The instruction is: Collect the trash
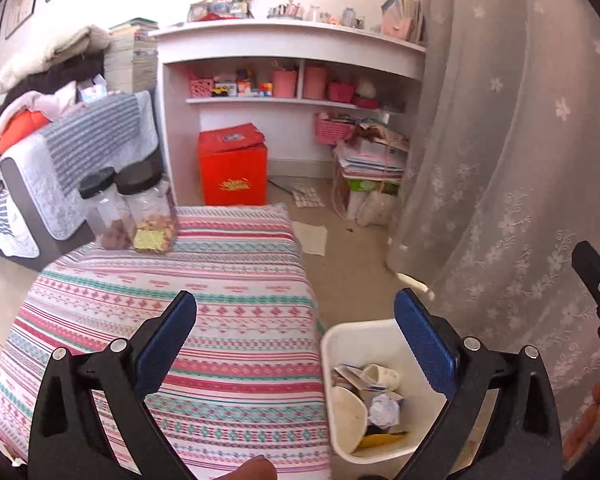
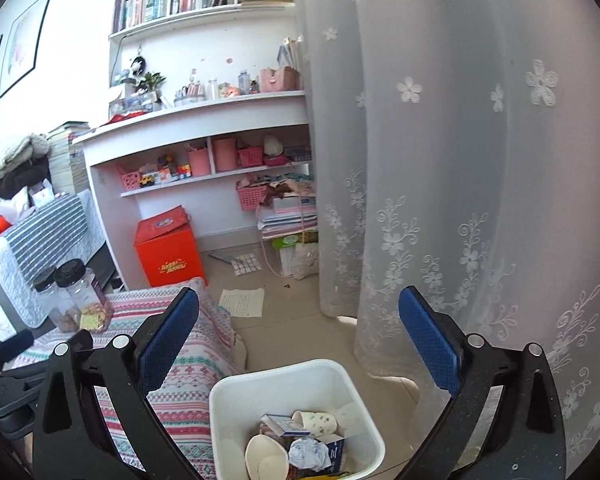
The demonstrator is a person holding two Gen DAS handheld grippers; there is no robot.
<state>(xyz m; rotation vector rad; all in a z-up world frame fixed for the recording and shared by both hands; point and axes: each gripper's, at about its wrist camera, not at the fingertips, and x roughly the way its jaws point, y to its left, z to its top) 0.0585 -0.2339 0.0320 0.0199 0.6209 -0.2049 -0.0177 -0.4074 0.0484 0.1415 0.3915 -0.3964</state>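
Both grippers were up close to the lens, spread wide w/ nothing between the blue pads: left gripper (image 1: 294, 344) over the patterned surface (image 1: 204, 272), right gripper (image 2: 298, 346) above the white bin (image 2: 236, 392). Bin stood on the floor just beside the surface and held the trash (image 2: 300, 440): paper cups, a crumpled paper ball, a small carton, other scraps. Surface carried only two black-lidded jars (image 1: 132, 208) at its far end, prob. not rubbish. On that evidence the job looked mostly done. Possibly left: a paper sheet (image 2: 243, 302) and a checked sheet (image 2: 246, 264) on the floor nr the red box (image 2: 168, 250).
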